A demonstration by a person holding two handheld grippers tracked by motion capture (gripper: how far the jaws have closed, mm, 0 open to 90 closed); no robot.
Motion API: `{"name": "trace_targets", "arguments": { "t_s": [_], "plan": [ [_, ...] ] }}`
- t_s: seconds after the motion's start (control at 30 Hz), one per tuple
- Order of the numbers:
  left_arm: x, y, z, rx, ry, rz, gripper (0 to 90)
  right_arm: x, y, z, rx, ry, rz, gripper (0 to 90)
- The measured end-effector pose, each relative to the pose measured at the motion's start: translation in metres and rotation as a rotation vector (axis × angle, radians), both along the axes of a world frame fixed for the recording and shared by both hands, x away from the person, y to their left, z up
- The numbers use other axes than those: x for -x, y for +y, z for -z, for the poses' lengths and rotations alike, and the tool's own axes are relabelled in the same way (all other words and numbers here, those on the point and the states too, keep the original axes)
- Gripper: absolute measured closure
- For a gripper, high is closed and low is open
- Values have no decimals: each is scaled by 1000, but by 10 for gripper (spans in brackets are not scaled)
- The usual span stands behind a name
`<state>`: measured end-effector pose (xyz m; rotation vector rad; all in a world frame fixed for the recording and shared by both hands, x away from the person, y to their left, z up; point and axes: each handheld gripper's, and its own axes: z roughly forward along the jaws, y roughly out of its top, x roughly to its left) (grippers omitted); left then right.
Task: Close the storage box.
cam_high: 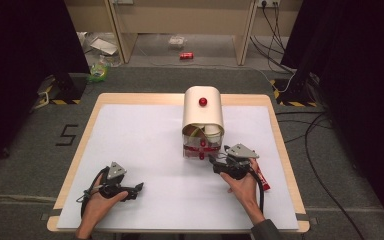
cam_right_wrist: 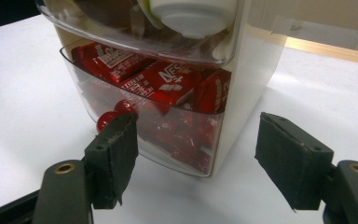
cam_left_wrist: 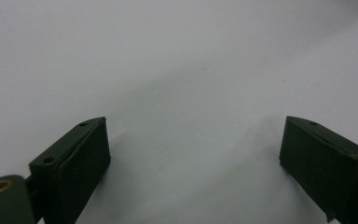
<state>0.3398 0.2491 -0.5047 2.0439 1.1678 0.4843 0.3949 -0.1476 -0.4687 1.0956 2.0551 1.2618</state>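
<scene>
Right gripper view: drawer (cam_right_wrist: pixel 168 135) packets (cam_right_wrist: pixel 168 84) read "NES".

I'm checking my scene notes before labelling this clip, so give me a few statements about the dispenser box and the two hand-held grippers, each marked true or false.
1. The right hand-held gripper stands open in front of the lower clear drawer. True.
2. The lower drawer holds blue sachets. False: it holds red sachets.
3. The left hand-held gripper is closed on a sachet. False: it is open over the bare white mat.
4. A red knob sits on top of the cream dispenser box. True.
5. A red sachet lies on the mat beside the right hand. True.
</scene>
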Motion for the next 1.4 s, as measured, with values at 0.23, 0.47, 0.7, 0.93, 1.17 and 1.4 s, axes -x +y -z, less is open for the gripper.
{"name": "trace_targets", "arguments": {
  "t_s": [0.23, 0.47, 0.7, 0.93, 1.17, 1.4],
  "plan": [
    [0, 0, 0, -1, 1, 1, 77, 4, -4, -3, 0, 2, -9, 298],
    [0, 0, 0, 1, 3, 1, 77, 7, -8, -4, -19, 12, -7, 298],
    [0, 0, 0, 0, 2, 1, 77, 11, -12, -6, -23, 9, -11, 298],
    [0, 0, 0, 0, 2, 1, 77, 14, -14, -7, -23, 10, -8, 298],
    [0, 0, 0, 0, 2, 1, 77, 15, -16, -8, -28, 12, -9, 298],
    [0, 0, 0, 1, 2, 1, 77, 18, -16, -8, -19, 15, -15, 296]
  ]
}}
